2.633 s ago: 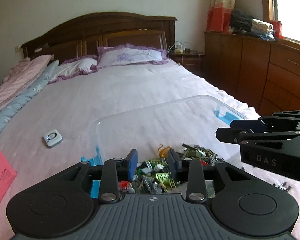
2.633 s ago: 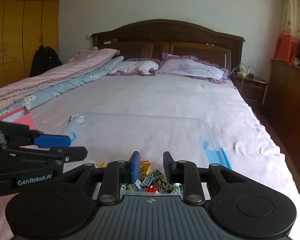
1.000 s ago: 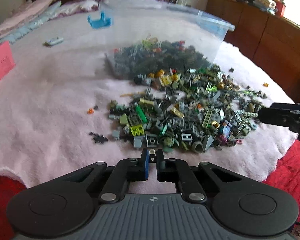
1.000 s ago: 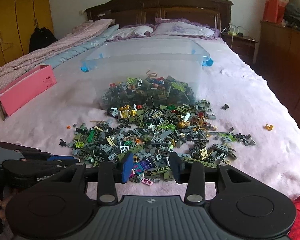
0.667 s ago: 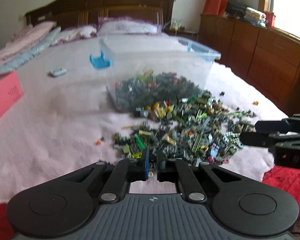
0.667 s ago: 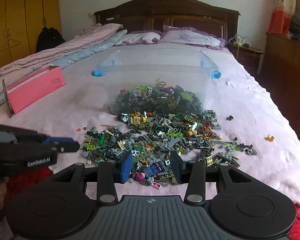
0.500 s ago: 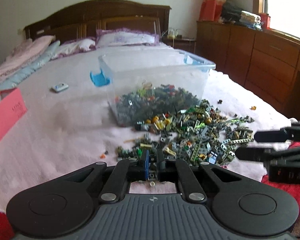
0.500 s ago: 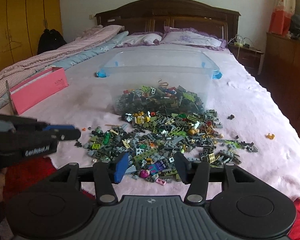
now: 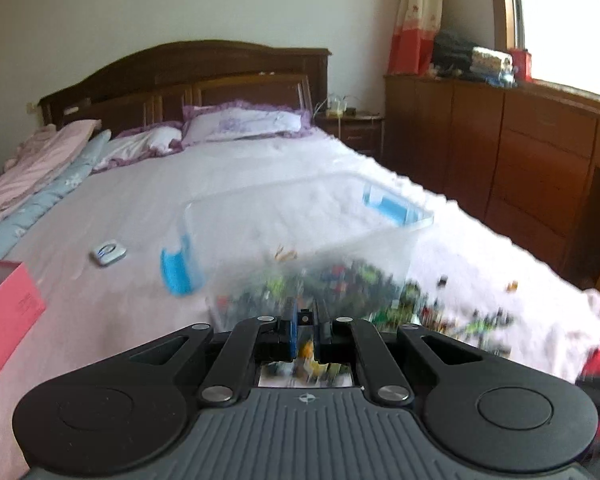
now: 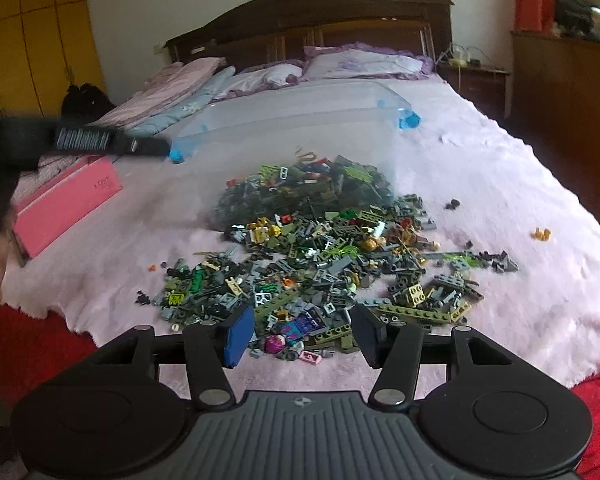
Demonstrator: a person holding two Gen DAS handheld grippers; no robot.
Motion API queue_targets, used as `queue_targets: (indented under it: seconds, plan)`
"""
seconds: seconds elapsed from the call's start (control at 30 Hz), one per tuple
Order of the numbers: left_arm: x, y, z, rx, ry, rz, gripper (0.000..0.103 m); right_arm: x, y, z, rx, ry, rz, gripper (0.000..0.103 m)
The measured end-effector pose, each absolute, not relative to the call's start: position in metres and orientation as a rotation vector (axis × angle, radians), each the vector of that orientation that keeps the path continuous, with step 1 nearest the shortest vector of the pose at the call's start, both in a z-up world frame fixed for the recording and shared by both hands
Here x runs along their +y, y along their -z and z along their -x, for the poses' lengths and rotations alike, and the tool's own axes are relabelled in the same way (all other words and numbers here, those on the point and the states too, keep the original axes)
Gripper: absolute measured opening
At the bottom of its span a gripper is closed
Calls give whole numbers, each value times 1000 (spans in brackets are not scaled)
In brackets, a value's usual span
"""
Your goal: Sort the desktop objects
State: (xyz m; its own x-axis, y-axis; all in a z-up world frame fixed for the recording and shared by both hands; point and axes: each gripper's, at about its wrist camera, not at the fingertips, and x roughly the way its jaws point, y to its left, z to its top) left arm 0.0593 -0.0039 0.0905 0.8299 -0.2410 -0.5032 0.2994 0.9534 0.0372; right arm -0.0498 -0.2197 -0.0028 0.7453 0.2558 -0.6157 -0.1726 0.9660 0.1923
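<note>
Left claw (image 9: 305,330) was pinched on a small brick (image 9: 305,317), raised toward the clear bin (image 9: 300,216), presumably for drop-off; right claw (image 10: 302,334) gaped wide, empty, low over the brick pile (image 10: 320,256) spilled before that bin, likely scouting.

Both wrist views face the headboard (image 9: 180,68), sharing the bin (image 10: 300,120) (left blurred)
</note>
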Motion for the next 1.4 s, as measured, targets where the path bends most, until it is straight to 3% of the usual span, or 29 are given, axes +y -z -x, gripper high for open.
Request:
queue_targets:
  seconds: [0.3, 0.53, 0.57, 0.6, 0.67, 0.7, 1.2, 1.4]
  plan:
    - [-40, -104, -130, 477, 266, -218, 9, -235, 17, 45, 713, -204, -187, 57]
    - [-53, -88, -186, 585, 209, -268, 13, -238, 20, 41, 720, -201, -200, 57]
    - [-53, -86, -190, 598, 203, -268, 18, -238, 21, 40, 722, -201, -201, 57]
    - [-53, -83, -193, 611, 197, -268, 33, -238, 21, 40, 724, -202, -202, 57]
    - [-52, -83, -194, 604, 178, -267, 52, -238, 22, 39, 727, -203, -204, 57]
    - [-50, -83, -193, 594, 172, -262, 57, -238, 22, 38, 728, -202, -206, 57]
    - [-28, -95, -123, 594, 181, -181, 99, -231, 22, 41, 734, -214, -192, 60]
    - [-4, -62, -66, 648, 205, -120, 103, -228, 19, 49, 715, -216, -172, 62]
